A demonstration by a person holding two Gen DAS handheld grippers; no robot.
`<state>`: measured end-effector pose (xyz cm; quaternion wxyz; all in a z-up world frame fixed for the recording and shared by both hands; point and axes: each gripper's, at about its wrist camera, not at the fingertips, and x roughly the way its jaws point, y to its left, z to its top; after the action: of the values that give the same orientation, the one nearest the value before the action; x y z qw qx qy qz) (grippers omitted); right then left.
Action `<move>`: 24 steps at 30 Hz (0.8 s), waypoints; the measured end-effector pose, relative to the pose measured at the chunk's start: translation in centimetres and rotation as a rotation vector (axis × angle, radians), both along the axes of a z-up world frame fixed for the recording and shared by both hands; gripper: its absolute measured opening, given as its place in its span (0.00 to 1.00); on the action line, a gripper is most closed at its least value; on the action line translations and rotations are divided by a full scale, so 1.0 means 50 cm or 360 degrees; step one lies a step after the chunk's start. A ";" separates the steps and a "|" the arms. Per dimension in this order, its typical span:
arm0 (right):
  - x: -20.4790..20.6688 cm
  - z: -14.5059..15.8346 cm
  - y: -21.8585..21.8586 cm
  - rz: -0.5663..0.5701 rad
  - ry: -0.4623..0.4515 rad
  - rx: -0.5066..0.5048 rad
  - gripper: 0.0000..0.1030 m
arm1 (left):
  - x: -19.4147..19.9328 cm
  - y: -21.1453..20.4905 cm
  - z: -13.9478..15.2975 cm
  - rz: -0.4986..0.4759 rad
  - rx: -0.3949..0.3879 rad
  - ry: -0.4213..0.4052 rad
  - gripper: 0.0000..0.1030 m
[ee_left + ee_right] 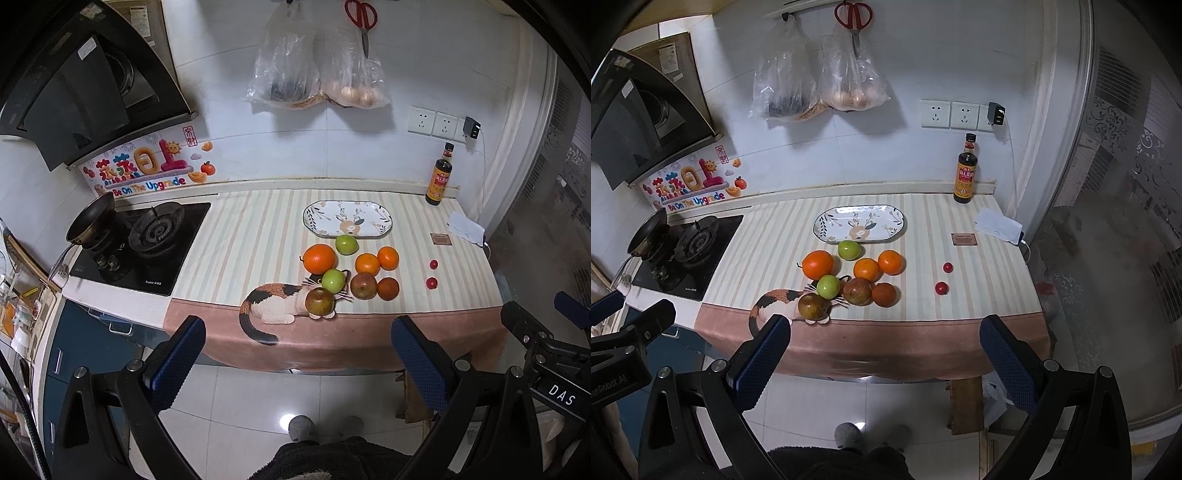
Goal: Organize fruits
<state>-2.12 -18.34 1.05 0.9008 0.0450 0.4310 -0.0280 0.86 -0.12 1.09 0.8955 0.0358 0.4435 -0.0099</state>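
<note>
An oval patterned plate (347,218) (859,224) lies bare on the striped cloth. In front of it sit several fruits: a big orange (319,258) (818,264), two green ones (346,244) (334,280), smaller oranges (367,264) (388,258), brownish fruits (320,301) (363,285) and two small red ones (431,283) (941,288). My left gripper (299,358) and right gripper (886,358) both hang open, back from the counter's front edge, holding nothing.
A gas hob (147,240) with a pan (90,221) sits to the left. A dark sauce bottle (439,177) stands at the back right, near a white cloth (465,227) and a small brown card (440,239). Bags (317,74) and scissors (362,22) hang on the wall.
</note>
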 end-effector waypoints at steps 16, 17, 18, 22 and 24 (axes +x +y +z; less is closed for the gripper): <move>0.000 0.000 -0.001 0.0004 -0.0005 0.0003 1.00 | 0.000 -0.001 0.000 0.0005 0.0002 -0.0005 1.00; -0.001 0.000 -0.001 0.0005 -0.0006 0.0002 1.00 | -0.002 0.000 -0.001 0.0004 0.0002 -0.0005 1.00; -0.001 0.001 -0.002 0.0009 -0.0008 0.0004 1.00 | -0.002 0.001 -0.001 0.0004 0.0001 -0.0005 1.00; -0.001 0.001 -0.005 0.0019 -0.0008 0.0014 1.00 | 0.000 0.002 -0.002 0.0011 -0.0004 -0.0005 1.00; 0.000 -0.001 -0.007 0.0020 -0.0009 0.0018 1.00 | 0.002 0.001 -0.002 0.0029 -0.0020 -0.0021 1.00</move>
<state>-2.11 -18.67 1.01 0.9019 0.0473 0.4288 -0.0197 0.98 -0.06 1.01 0.8986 0.0262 0.4379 -0.0044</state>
